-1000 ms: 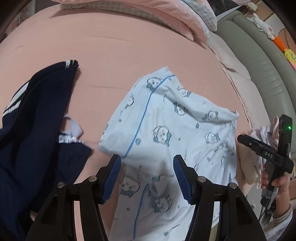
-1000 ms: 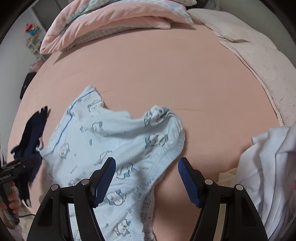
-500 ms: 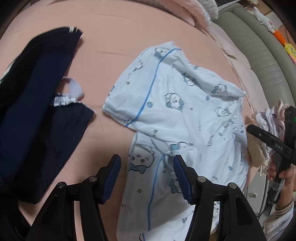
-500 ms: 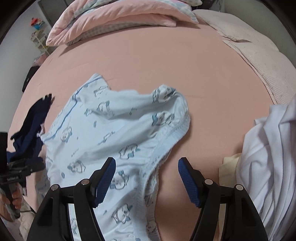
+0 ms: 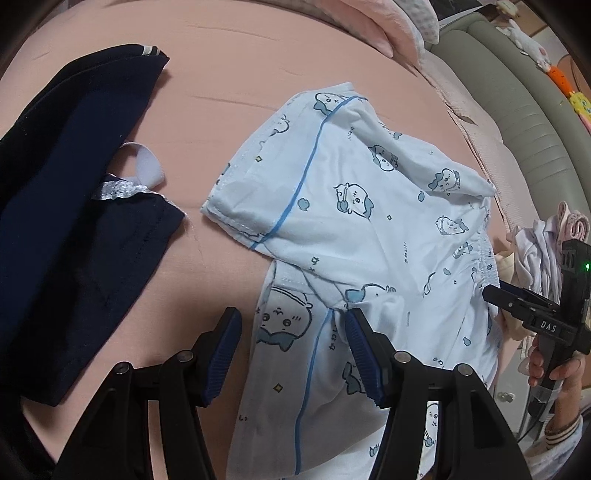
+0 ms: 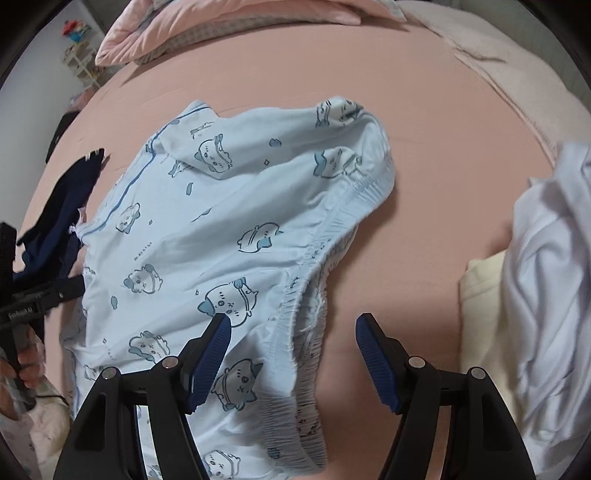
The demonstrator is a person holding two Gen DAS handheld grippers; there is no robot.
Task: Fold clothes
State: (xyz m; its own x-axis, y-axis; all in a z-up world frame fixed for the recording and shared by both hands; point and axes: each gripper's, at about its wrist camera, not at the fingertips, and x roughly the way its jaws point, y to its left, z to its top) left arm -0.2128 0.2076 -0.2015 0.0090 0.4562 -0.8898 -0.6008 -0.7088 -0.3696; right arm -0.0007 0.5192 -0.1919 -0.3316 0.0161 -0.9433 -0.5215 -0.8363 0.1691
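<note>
Light blue cartoon-print pyjama shorts lie crumpled on the pink bed sheet; in the right wrist view the shorts show their elastic waistband. My left gripper stands open just above a leg hem, with the cloth under the gap and its pads apart from it. Over the waistband edge my right gripper is open, nothing pressed between its pads. That right gripper also shows at the shorts' far side, held by a hand.
A navy garment lies left of the shorts. White clothes and a cream piece pile at the right. Pink pillows sit at the bed's head. A grey-green padded bed frame runs along one side.
Both grippers have come down closer to the shorts, which now fill more of each view. The right gripper has shifted toward the waistband. The jaws have kept the same width.
</note>
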